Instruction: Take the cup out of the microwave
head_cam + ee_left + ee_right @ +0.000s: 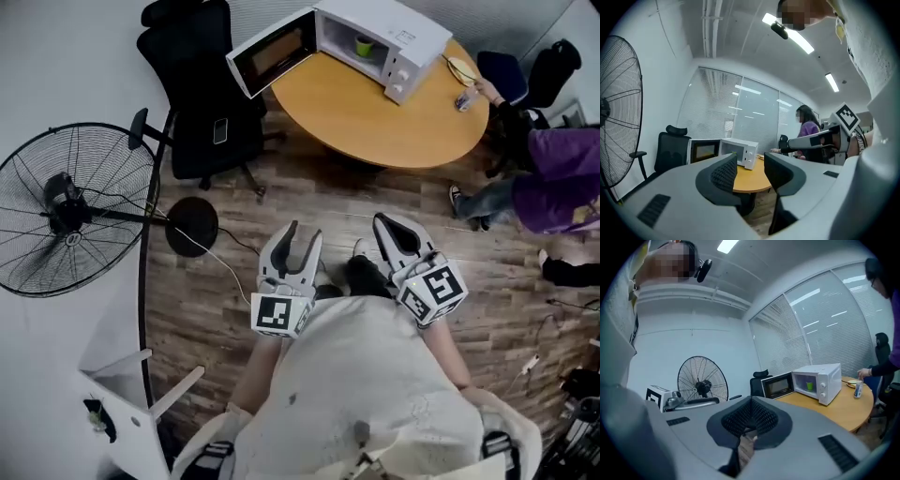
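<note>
1. The left hand-held gripper [303,236] that I am steering is held level over the plank floor [309,202], well short of the surface. In the left gripper view [750,169] its jaws stand a little apart. Nothing sits between them, and I see only the far tabletop through the gap.
2. The right hand-held gripper [386,225] is just beside the left one and also over the floor. In the right gripper view [751,416] its ribbed pads are pressed together, and it grips nothing.
3. The cup [364,44], small and green, stands inside the microwave's cavity, and it also shows there from the right gripper view [809,386]. Both grippers are well apart from it.
4. The microwave [398,33] is white and sits on the round wooden surface [375,127], near its far edge. Its door [272,52] is swung wide open, out to the left in the head view.
5. A can [463,100] stands on the surface to the right of the microwave.
6. A person in purple [562,173] is at the right side of the surface, with a hand resting by the can.
7. A black office chair [202,103] stands left of the surface, and a large standing fan [70,211] stands further left by the wall.
</note>
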### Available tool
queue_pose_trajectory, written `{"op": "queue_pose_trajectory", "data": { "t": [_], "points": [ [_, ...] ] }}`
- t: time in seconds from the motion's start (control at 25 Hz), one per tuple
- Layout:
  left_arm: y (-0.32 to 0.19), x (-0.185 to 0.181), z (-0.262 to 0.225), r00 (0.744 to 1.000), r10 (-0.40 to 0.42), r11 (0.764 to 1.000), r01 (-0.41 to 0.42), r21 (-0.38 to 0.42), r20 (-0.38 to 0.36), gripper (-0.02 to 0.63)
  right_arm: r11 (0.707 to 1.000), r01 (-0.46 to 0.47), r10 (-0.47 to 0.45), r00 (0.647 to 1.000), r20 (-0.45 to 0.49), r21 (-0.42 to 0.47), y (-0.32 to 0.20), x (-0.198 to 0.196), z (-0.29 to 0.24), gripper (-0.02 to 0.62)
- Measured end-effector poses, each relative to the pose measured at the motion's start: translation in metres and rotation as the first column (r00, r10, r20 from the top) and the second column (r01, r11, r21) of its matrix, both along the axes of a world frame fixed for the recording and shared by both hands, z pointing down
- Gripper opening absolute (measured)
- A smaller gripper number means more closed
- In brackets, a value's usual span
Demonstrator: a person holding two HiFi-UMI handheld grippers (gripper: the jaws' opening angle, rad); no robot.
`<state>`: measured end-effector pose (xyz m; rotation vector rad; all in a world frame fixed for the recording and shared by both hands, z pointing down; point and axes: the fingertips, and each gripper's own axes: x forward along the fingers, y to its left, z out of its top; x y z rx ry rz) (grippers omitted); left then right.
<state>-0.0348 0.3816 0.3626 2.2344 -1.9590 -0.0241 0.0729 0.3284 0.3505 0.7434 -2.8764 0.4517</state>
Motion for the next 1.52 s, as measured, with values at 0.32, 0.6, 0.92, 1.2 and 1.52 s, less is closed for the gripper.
{"op": "queue_pose_trajectory", "data": {
  "t": [0.32, 0.6, 0.92, 1.2, 1.52],
  "points": [
    [-0.004, 0.023, -0.011, 0.998, 0.06, 0.998, -0.06, 0.017, 0.018, 0.25, 0.998, -0.064, 0.064, 0.998, -0.014, -0.028, 0.002, 0.032, 0.003, 0.006],
    [0.004, -0.007, 0.0, 1.0, 0.016, 1.0, -0.016, -0.022, -0.002, 0.275, 0.999, -0.031, 0.031, 1.0, -0.002, -0.005, 0.005, 0.003, -0.002, 0.006],
    [-0.028, -0.021, 0.007, 1.0, -0.016, 1.0, 0.017, -0.023, 0.025, 0.276, 1.0, 0.005, -0.005, 1.0, -0.015, 0.029, -0.027, -0.017, 0.007, 0.008],
    [-0.074, -0.04, 0.015, 0.998, -0.061, 0.997, 0.062, -0.052, 0.034, 0.276, 0.999, 0.04, -0.039, 0.999, -0.01, 0.023, -0.089, -0.04, 0.013, 0.008],
    [-0.139, -0.055, 0.014, 0.995, -0.093, 0.995, 0.094, -0.043, 0.034, 0.276, 0.995, 0.093, -0.092, 0.996, -0.012, 0.029, -0.156, -0.066, 0.016, 0.008]
  ]
}}
